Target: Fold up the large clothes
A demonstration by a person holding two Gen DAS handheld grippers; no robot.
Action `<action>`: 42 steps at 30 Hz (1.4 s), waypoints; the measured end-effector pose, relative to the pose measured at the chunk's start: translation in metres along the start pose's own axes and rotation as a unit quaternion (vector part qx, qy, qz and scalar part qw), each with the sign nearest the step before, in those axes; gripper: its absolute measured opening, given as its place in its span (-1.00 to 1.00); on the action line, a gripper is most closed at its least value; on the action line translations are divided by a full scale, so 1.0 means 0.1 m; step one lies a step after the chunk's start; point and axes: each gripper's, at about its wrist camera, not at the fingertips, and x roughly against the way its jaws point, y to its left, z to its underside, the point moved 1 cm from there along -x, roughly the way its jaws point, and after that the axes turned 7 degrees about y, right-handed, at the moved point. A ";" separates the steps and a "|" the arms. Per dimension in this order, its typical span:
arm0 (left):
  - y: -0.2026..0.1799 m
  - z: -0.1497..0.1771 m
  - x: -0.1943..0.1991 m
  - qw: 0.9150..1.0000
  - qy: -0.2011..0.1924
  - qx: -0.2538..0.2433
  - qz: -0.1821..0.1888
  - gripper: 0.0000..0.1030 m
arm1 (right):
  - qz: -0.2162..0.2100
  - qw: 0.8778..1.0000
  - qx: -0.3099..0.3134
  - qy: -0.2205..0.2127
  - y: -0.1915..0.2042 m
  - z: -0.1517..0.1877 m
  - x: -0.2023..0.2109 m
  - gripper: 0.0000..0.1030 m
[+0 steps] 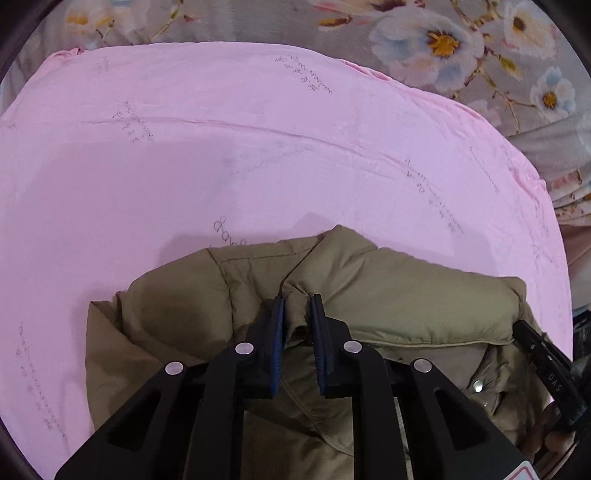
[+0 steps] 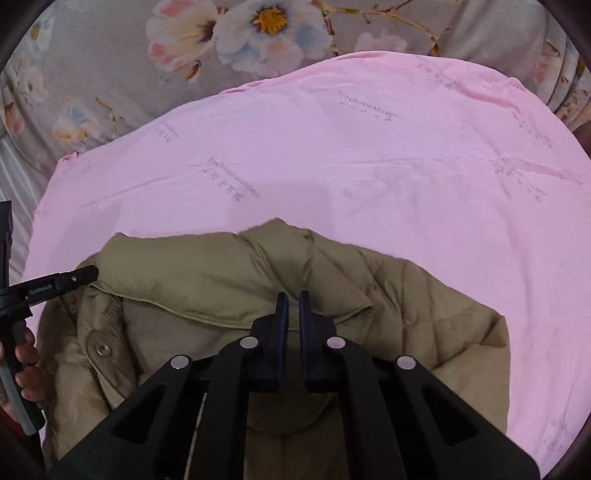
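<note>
A khaki padded jacket [image 1: 406, 288] lies bunched on a pink sheet [image 1: 258, 166], collar side up, with a snap button near its right edge. My left gripper [image 1: 297, 314] is shut on a raised fold of the jacket, and fabric fills the gap between its blue pads. In the right wrist view the same jacket [image 2: 184, 273] spreads below my right gripper [image 2: 291, 306], whose jaws stand nearly together on a thin ridge of the collar fabric. Each view catches the other gripper at its edge, beside the jacket.
The pink sheet [image 2: 369, 166] extends far beyond the jacket. Grey floral bedding [image 2: 258, 22] borders its far edge. A person's hand [image 2: 26, 354] holds the left gripper's handle at the left edge of the right wrist view.
</note>
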 end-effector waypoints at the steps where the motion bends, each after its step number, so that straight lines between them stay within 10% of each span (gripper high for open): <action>1: -0.01 0.05 -0.04 1.000 -0.003 -0.006 -0.005 -0.71 | 0.000 1.000 -0.002 0.001 -0.04 0.04 -0.03 -0.98; 13: 0.01 0.24 0.03 0.998 -0.058 -0.003 -0.034 -0.63 | 0.048 0.998 0.021 -0.023 0.04 0.13 -0.01 -0.96; 19: -0.08 0.05 0.63 0.992 -0.120 0.028 -0.009 -0.67 | -0.029 0.995 -0.004 -0.094 0.17 -0.11 0.56 -0.89; 25: -0.40 -0.05 0.01 0.998 -0.053 0.015 -0.028 -0.67 | -0.027 0.999 -0.002 -0.034 0.31 -0.15 -0.05 -0.89; 42: -0.55 0.23 -0.30 0.988 -0.116 -0.034 -0.091 -0.67 | -0.022 0.999 0.005 -0.033 0.28 0.11 -0.39 -0.98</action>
